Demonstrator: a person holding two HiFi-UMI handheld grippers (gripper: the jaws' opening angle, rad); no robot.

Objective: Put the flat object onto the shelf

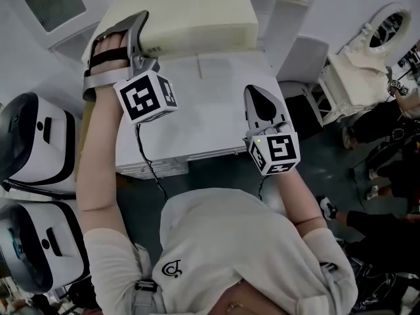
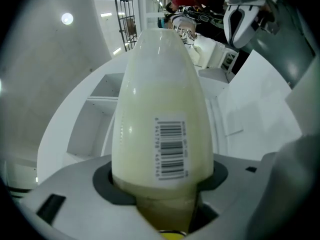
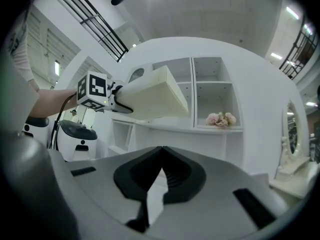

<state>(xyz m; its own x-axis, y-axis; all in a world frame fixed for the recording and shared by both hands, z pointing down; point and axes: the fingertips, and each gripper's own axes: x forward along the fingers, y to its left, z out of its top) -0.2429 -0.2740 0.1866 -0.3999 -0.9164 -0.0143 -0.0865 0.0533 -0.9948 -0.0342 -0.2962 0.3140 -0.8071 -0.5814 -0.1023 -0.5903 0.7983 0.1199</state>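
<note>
While the white shelf unit (image 3: 193, 94) stood ahead of us with its open compartments, we had the cream slab (image 1: 190, 18) raised in the air in front of it, not yet on any shelf. We judged the slab to be foam or something like it. It was thick for a flat thing and broad, probably light for its bulk and soft enough to give under the pads. Its smooth, slightly shiny skin might slip. Our left gripper (image 1: 141, 31) had its jaws partly apart and clamped across the slab's thickness at one short end, so nearly all of the slab stuck out beyond the grip. Held that way, we reckoned, the far end would tend to droop or swing, and a bite set well in from the edge seemed the safer hold. Our right gripper (image 3: 161, 156) hung lower and off to the side, well apart from the slab, its jaws closed together on nothing. It looked free to prop the far side if needed. A bunch of pink flowers (image 3: 221, 119) lay in one compartment, and a small barcode label (image 2: 171, 149) sat on the slab's face near the clamped end.
</note>
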